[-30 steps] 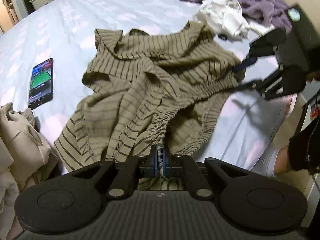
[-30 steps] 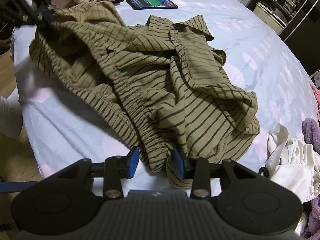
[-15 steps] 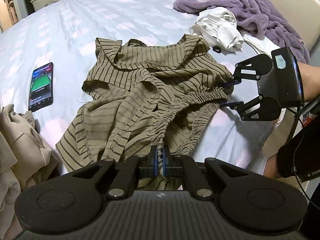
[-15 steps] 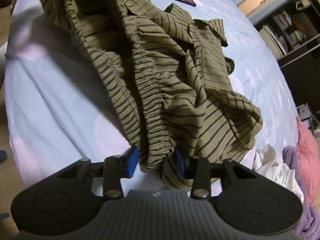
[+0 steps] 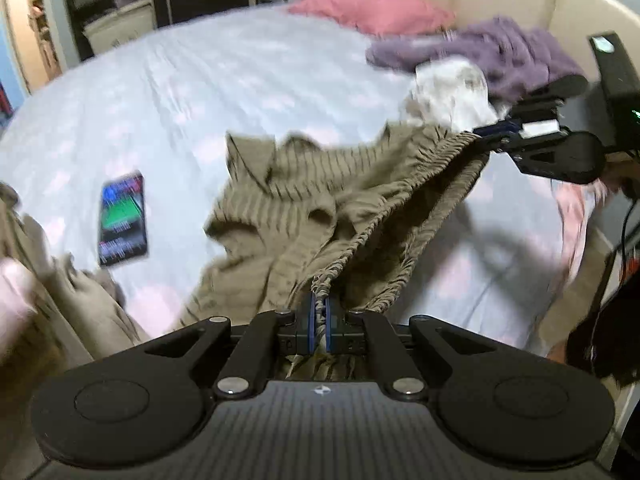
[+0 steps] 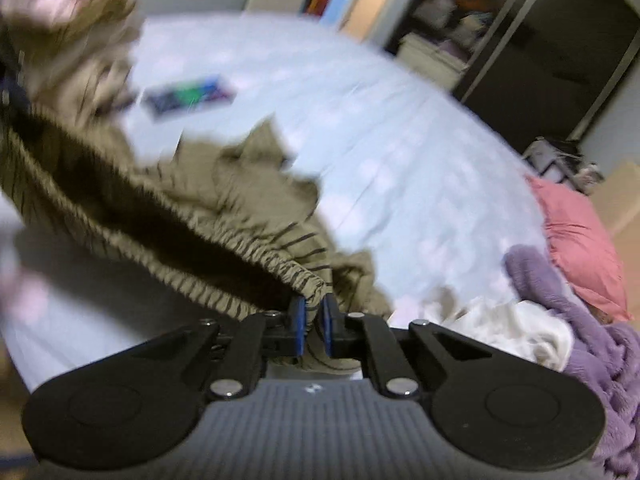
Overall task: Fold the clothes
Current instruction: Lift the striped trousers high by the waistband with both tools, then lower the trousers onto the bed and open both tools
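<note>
An olive striped garment [image 5: 320,204] with a gathered elastic waistband is lifted off the pale blue bed [image 5: 240,80]. My left gripper [image 5: 319,322] is shut on one end of the waistband. My right gripper [image 6: 313,318] is shut on the other end, and shows in the left wrist view at the upper right [image 5: 496,132]. The waistband [image 6: 192,248] stretches open between the two, while the remaining cloth hangs down onto the sheet. Both views are blurred by motion.
A phone [image 5: 122,220] with a lit screen lies on the bed to the left. A beige clothes pile [image 5: 48,280] sits at the near left. A white garment [image 5: 452,92], a purple blanket [image 5: 500,56] and a pink pillow [image 5: 372,8] lie at the far right. Shelves [image 6: 500,40] stand beyond.
My right gripper has shut on the waistband, having been open around it. Both grippers have risen and pulled apart, lifting the garment and stretching its waistband.
</note>
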A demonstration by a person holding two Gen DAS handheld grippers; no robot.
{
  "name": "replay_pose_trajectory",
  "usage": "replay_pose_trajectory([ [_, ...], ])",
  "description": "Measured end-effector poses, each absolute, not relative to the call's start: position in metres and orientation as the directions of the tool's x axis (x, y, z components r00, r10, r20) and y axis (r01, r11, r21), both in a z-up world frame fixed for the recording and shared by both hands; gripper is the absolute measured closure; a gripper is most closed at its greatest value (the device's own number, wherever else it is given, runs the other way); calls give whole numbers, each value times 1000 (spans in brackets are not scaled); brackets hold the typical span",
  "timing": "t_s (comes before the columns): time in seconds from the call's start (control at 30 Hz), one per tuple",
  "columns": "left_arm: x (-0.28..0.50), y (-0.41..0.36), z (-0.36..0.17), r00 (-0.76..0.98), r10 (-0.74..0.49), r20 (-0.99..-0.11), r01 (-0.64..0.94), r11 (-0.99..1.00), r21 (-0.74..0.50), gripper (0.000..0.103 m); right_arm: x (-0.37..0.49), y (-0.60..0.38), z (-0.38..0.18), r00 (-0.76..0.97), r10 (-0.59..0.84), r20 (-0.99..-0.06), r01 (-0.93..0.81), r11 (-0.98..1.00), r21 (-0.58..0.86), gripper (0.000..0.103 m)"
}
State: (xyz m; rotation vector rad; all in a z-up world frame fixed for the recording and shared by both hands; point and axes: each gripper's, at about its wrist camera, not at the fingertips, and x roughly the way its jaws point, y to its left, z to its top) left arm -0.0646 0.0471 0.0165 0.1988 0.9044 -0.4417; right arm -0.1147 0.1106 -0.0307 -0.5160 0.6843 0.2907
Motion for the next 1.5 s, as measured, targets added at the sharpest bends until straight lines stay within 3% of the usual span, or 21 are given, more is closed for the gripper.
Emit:
replay_pose_trajectory([
  [0.47, -91, 52, 214, 832, -274, -482, 384, 912, 146, 100, -173, 96, 152, 938, 170, -303, -263, 916, -301, 93],
  [0.8, -178, 32, 323, 888, -331, -320, 417, 872, 256, 100, -270, 85, 280, 971, 221, -90, -239, 910, -339, 93],
  [1.0, -213, 12, 338, 873, -370, -317, 461, 838, 291, 100, -315, 76, 301, 956, 262, -129, -291, 900, -325, 93],
  [1.13, -205, 4, 325, 846, -384, -371, 496, 821, 283, 100, -322, 67, 294, 940, 287, -184, -330, 904, -272, 93],
  [1.5, -66, 10, 228, 732, -349, -585, 508, 852, 129, 100, -214, 50, 201, 847, 297, -441, -377, 920, -106, 92],
])
